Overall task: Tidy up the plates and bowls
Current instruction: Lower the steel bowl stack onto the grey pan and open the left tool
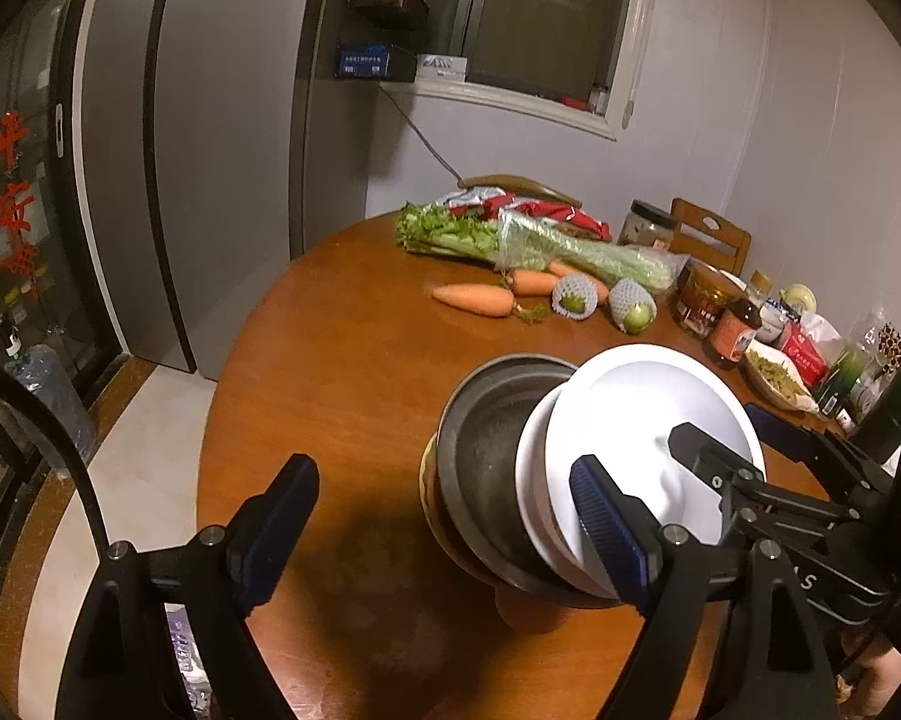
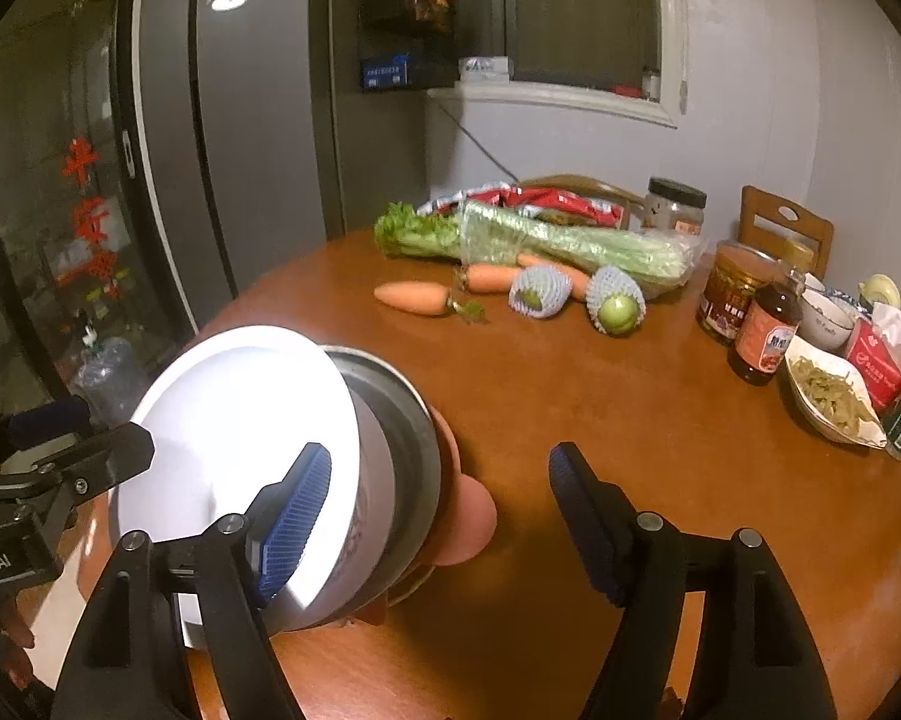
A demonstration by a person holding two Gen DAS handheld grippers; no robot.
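Observation:
A stack of dishes stands on the round wooden table. Its top is a white plate on a white bowl. Under them sit a metal bowl and a pinkish dish. My left gripper is open; its right finger overlaps the white plate's near rim. My right gripper is open too, its left finger in front of the plate's edge. Neither one's pads press on anything. Each gripper shows in the other's view: the right gripper, the left gripper.
At the far side of the table lie carrots, bagged celery and two foam-netted fruits. Jars, a sauce bottle and a dish of green beans crowd the right edge. A chair and a fridge stand behind.

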